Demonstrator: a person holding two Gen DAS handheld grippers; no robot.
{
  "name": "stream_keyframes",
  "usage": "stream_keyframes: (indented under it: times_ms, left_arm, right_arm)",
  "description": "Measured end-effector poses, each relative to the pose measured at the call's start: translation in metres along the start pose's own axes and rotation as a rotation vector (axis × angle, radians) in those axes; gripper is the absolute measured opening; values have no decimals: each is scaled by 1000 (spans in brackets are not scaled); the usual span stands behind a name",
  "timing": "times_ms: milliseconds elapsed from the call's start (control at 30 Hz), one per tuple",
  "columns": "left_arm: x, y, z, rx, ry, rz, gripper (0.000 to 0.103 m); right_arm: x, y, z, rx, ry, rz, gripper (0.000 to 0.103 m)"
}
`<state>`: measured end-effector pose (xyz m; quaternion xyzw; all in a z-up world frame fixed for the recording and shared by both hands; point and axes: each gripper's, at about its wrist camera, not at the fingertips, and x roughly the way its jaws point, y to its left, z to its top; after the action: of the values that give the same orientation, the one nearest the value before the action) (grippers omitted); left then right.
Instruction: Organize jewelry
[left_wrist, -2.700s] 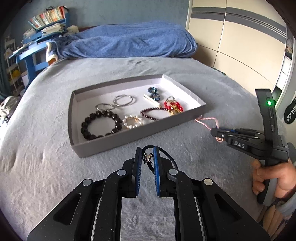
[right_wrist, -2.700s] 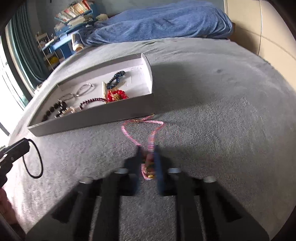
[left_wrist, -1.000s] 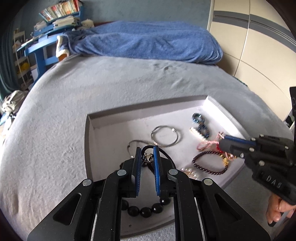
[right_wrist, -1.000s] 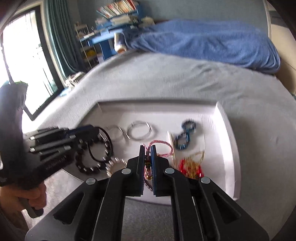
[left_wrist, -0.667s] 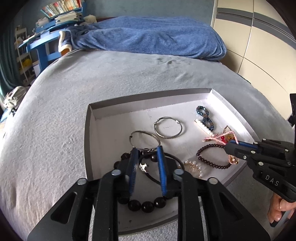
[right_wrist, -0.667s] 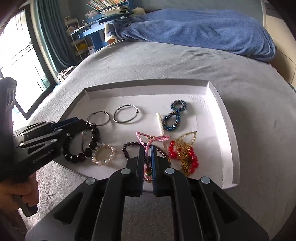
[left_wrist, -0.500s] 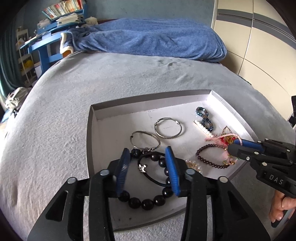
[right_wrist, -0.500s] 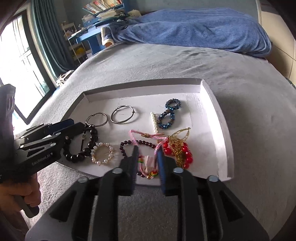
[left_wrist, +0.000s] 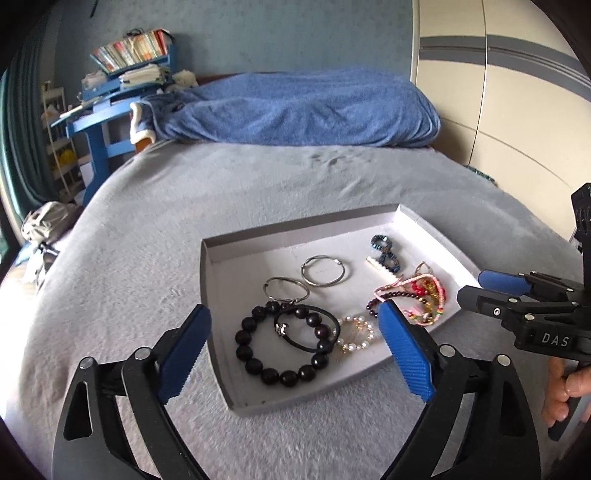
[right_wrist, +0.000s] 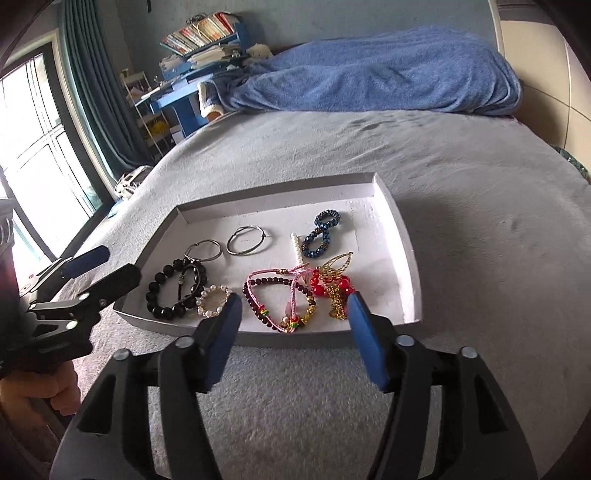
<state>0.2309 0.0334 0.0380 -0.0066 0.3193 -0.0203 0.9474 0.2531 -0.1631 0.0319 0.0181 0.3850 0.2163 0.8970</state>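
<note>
Now both your claws hang spread and empty, the left claw (left_wrist: 291, 330) having dropped the black cord (left_wrist: 306, 326) and the right claw (right_wrist: 291, 317) the pink cord bracelet (right_wrist: 284, 295) into the tray (right_wrist: 402, 258) ahead, so both pieces are stowed.

Grey bed (right_wrist: 480, 184) bears tray (right_wrist: 400, 236), seemingly blue duvet (right_wrist: 369, 70).

i'm in a home bedroom; a grey bed (left_wrist: 155, 236) spreads under me, a blue blanket (left_wrist: 303, 107) heaped at its head; books (right_wrist: 201, 33) crowd a blue shelf (left_wrist: 110, 96); curtains (right_wrist: 92, 96) flank a window (right_wrist: 33, 147)
</note>
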Motion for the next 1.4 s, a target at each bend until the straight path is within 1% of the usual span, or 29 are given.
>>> stream_keyframes:
  times_ms: [67, 100, 167, 300, 533, 733, 833, 967, 1400]
  left_arm:
    - [-9, -1, -4, -5, -11, -3, 93]
    - [-11, -2, -6, -5, -12, -5, 94]
    - [-21, -5, -12, -3, -24, -12, 94]
    - [-36, -11, -25, -9, -49, -11, 97]
    - [-46, -16, -46, -40, -52, -13, 97]
    - [-50, -24, -60, -31, -79, 34, 98]
    - [-48, -24, -64, -34, -79, 43, 98]
    - [-49, -24, -65, -33, -89, 45, 98]
    - [-49, -22, -64, -42, -88, 39, 98]
  right_arm:
    - [-7, 2, -3, -13, -26, -10, 71]
    - [-10, 3, -5, -19, -37, -13, 72]
    - [-17, 6, -10, -41, -62, -19, 78]
    - [-29, 14, -21, -87, -108, -32, 85]
    - [-46, 26, -38, -142, -167, -61, 89]
    - [-51, 27, -50, -147, -192, -72, 91]
    - [-50, 23, -56, -145, -199, -88, 91]
    - [-50, 20, -56, -141, -211, -99, 92]
    - [-51, 18, -56, -122, -208, -78, 94]
